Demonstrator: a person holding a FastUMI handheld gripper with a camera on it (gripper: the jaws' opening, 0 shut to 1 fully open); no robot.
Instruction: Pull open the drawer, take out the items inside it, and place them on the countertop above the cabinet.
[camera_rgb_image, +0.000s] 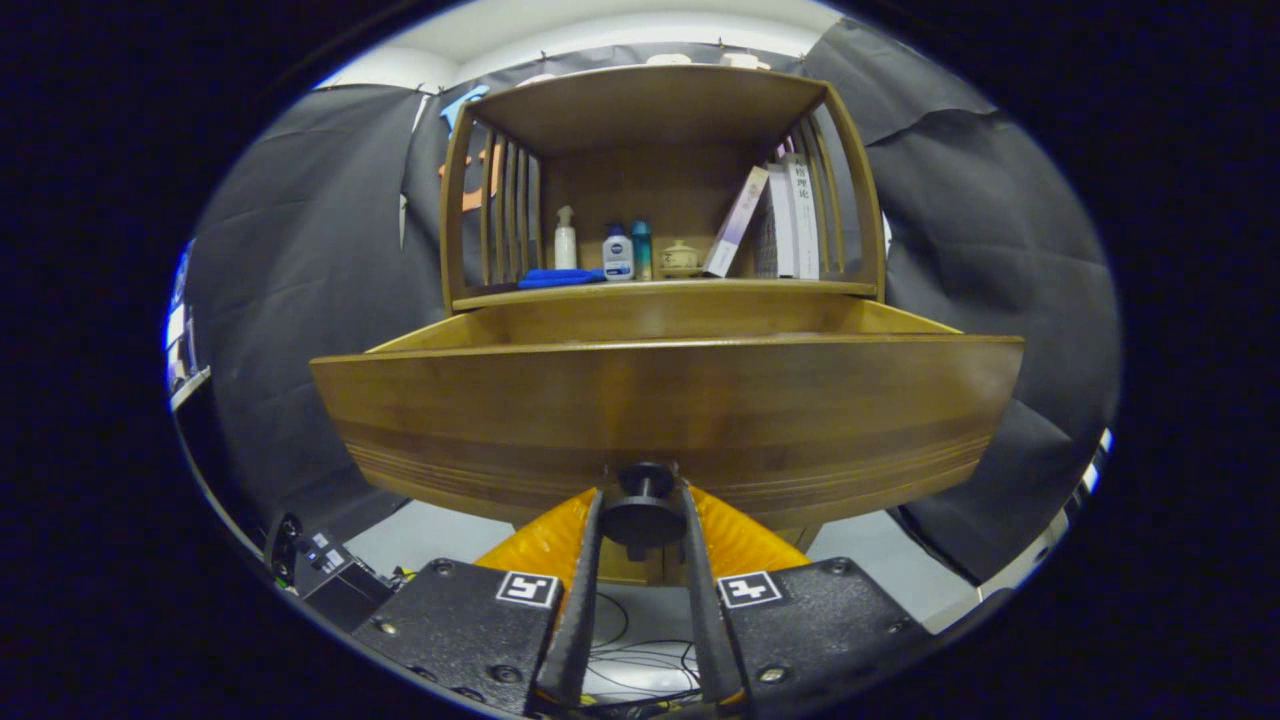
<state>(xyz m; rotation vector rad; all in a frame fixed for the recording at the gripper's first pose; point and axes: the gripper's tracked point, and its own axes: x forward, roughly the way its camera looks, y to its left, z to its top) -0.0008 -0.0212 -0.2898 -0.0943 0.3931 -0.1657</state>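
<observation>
Drawer knob (641, 508) is the closest thing here, a dark round one pinched in the gripper (641, 525), a finger pressed on each side of it, so the tool is clamped on the knob. Right behind it is the drawer (660, 410) front, a wide wooden panel, and the box is already pulled well out of the cabinet (660, 100); you can see its side walls running back. Can't see down into it from this angle though, so no idea what's inside.

Beyond that is the countertop (660, 288), already holding a blue cloth (560, 278), a pump bottle (565, 240), two smaller bottles (628, 253), a little lidded pot (680, 258) and some leaning books (775, 220).

So I'd say the opening part looks basically done. Letting go, reaching in and moving the items up is all still left.
</observation>
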